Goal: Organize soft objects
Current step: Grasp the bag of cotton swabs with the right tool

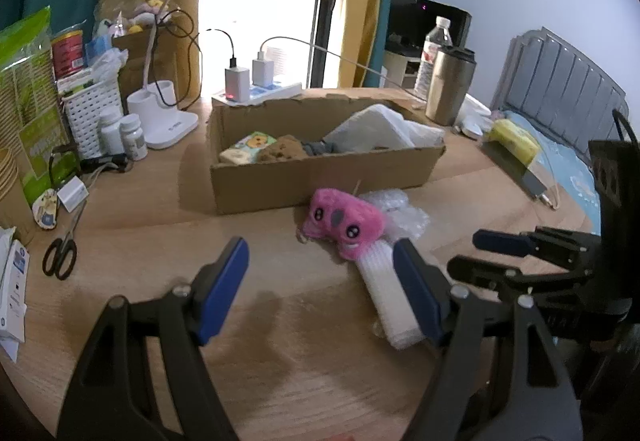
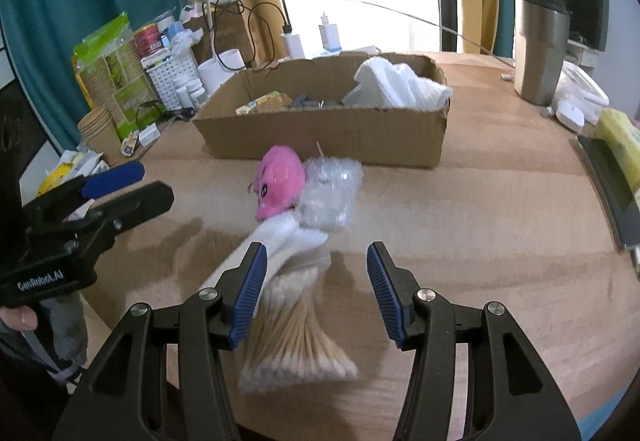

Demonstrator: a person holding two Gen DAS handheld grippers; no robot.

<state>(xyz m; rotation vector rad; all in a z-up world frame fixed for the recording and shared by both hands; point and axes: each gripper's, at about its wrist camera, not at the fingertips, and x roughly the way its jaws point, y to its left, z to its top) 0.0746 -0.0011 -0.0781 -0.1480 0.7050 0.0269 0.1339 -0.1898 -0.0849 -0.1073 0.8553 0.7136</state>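
**Both tongs open over the leftover soft things**

Left gripper (image 1: pixel 320 281) spread wide above bare wooden table (image 1: pixel 280 361), gripping nothing. Right gripper (image 2: pixel 316 281) likewise spread wide and empty, poised over a bag of cotton swabs (image 2: pixel 296 341) (wooden sticks, white tips, somewhat blurred). Just beyond, a white ribbed pad (image 2: pixel 280 237) lying flat, with a pink plush toy (image 1: pixel 342 225) resting against its far end. Beside the plush, touching it, a crumpled piece of bubble wrap (image 2: pixel 330 193). Behind all that, a shallow cardboard box (image 1: pixel 320 177) already holding a sponge (image 1: pixel 282 149), a patterned packet (image 1: pixel 250 147) and folded white foam sheets (image 1: pixel 376 131). To the left, scissors (image 1: pixel 60 255).
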